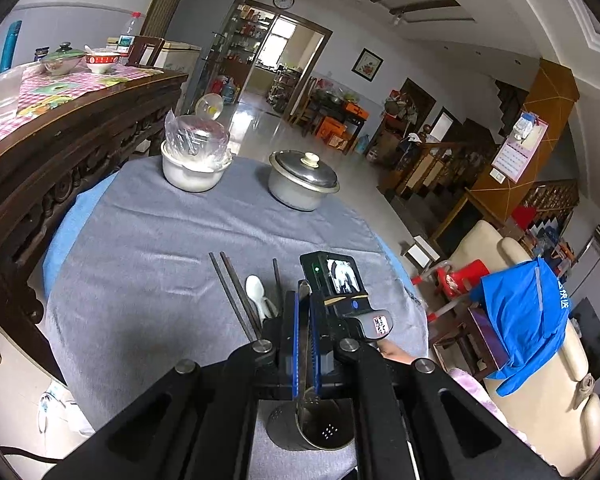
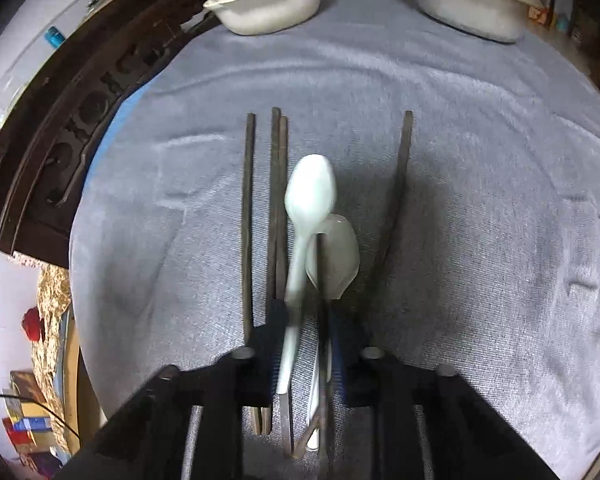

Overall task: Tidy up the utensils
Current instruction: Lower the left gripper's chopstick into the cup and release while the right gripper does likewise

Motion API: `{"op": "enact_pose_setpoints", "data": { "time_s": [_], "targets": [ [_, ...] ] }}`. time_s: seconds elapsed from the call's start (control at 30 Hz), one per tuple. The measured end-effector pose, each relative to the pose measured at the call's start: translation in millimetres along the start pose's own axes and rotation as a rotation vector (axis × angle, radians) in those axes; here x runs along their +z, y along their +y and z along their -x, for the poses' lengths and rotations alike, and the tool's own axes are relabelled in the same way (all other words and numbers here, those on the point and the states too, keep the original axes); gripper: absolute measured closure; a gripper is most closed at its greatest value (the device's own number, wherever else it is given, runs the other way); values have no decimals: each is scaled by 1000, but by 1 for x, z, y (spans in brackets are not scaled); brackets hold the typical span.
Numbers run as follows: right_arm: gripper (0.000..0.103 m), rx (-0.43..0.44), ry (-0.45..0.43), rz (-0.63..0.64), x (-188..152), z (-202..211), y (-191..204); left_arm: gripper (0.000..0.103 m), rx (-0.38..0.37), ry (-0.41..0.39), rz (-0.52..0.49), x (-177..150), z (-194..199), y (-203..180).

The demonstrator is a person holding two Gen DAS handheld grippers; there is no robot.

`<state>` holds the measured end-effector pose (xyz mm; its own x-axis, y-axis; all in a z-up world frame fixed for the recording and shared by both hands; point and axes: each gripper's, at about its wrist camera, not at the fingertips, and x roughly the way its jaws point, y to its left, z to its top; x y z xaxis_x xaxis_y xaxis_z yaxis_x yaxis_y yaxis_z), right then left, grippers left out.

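Resting on the grey cloth (image 2: 460, 160) among dark chopsticks (image 2: 247, 220), a white spoon (image 2: 310, 196) is clamped by its handle in the nearly closed right gripper (image 2: 306, 332). The metal holder's (image 1: 312, 424) rim is pinched by the closed left gripper (image 1: 306, 344).

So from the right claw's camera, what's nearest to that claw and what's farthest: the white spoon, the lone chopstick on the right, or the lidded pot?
1. White spoon: its handle sits between the right claw's fingers.
2. Lone chopstick: just right of the claw, on the cloth.
3. Lidded pot: far right edge of the table.
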<state>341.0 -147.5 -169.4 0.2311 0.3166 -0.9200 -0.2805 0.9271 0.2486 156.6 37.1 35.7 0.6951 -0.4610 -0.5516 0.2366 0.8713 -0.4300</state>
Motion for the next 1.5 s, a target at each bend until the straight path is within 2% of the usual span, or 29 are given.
{"op": "enact_pose_setpoints", "data": {
  "time_s": [0.1,0.27,0.33,0.5,0.63,0.77,0.93,1.07,1.17,1.33,1.5],
  "targets": [
    [97,-22,-28,4,-1,8,0,98,1,0,4,0,1,-1],
    [97,19,-116,-36,-13,40,-6,98,5,-5,0,0,2,-2],
    [97,36,-178,-50,-22,62,-11,98,3,-6,1,-1,3,-3],
    [97,63,-408,-87,-50,130,-17,98,4,-21,-2,-2,7,-9],
    [97,28,-636,-89,-88,186,-6,98,15,-47,-7,-5,11,-16],
    [97,14,-828,-108,-117,227,6,98,34,-62,-2,-10,13,-20],
    [97,23,-976,-87,-134,275,31,98,61,-76,-4,-13,17,-25],
    [97,45,-1025,-32,-141,308,52,98,87,-100,-5,-13,21,-26],
    [97,36,-996,11,-145,316,68,98,103,-100,-6,-14,19,-26],
    [97,-25,-897,43,-164,293,82,98,122,-91,10,-19,14,-19],
    [97,2,-822,-2,-180,265,71,98,139,-97,21,-19,14,-14]
  ]
}}
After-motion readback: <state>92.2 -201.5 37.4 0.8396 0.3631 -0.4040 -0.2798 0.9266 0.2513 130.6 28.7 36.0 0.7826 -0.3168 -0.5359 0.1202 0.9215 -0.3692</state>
